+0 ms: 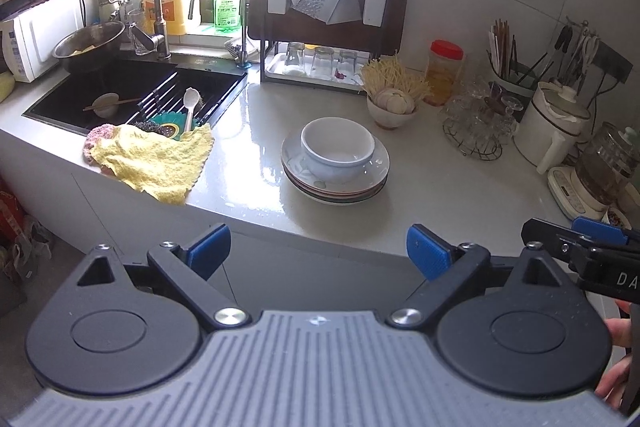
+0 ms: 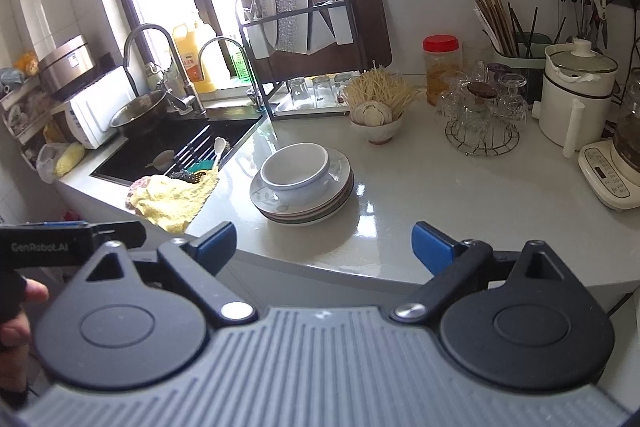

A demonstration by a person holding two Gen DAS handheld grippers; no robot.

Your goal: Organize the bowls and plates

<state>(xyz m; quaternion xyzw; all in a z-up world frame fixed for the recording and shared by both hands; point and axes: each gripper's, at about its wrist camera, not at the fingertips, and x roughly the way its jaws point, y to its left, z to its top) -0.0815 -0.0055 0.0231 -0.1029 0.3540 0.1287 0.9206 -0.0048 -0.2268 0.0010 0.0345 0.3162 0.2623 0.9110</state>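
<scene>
White bowl [image 1: 338, 147] sits upright atop stacked plates [image 1: 336, 183] with leaf motifs.

On the bench [image 1: 248, 131] we see a bowl [image 1: 338, 147] sitting in the top plate of a stack of plates [image 1: 336, 183]. To the left of the stack a cloth [image 1: 156, 163] hangs over the bench's front edge, and behind the cloth lies the sink [image 1: 132, 95], with a small bowl [image 1: 106, 103] and a spoon [image 1: 189, 107] in it. Behind the stack stands a rack [image 1: 328, 27] with upturned glasses [image 1: 322, 61] on its tray. Right of the stack, further back, we find a bowl of garlic [image 1: 392, 107], a jar [image 1: 444, 71] behind it, then a wire stand of glassware [image 1: 476, 123] and a kettle [image 1: 552, 123] at the far right.
</scene>
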